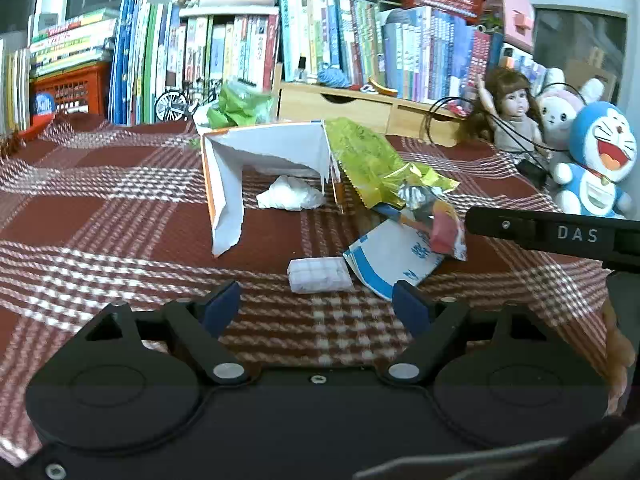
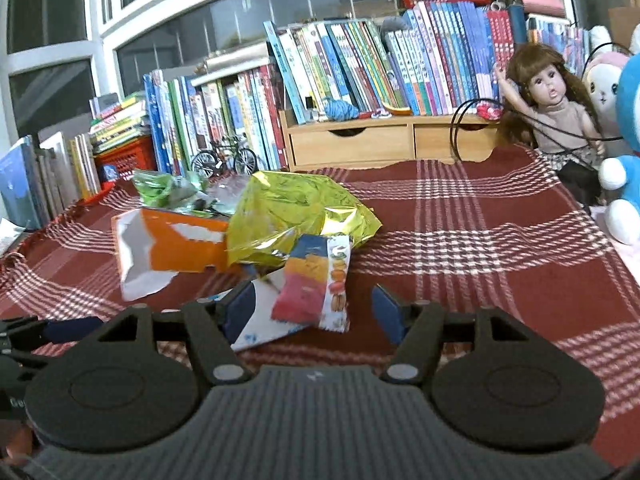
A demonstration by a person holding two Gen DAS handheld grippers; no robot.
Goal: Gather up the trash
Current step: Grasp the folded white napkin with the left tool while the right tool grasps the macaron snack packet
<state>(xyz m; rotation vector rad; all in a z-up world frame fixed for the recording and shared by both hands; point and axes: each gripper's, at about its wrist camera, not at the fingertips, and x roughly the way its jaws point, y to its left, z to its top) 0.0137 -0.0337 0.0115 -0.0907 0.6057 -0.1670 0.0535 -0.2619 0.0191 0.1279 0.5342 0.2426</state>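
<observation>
Still at approach: my left gripper [image 1: 316,304] & right gripper [image 2: 316,312] both spread, nothing pinched. Next, I reckon: drop right onto snack packet [image 2: 316,288], left onto folded tissue [image 1: 320,275], then squeeze.

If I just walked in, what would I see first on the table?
Probably the shiny yellow-green foil bag, crumpled in the middle of the red checked tablecloth among the litter. Beside it, on its left in the right wrist view, lies a torn orange and white carton. At the table's right edge, a long-haired doll sits next to a blue cat plush.
</observation>
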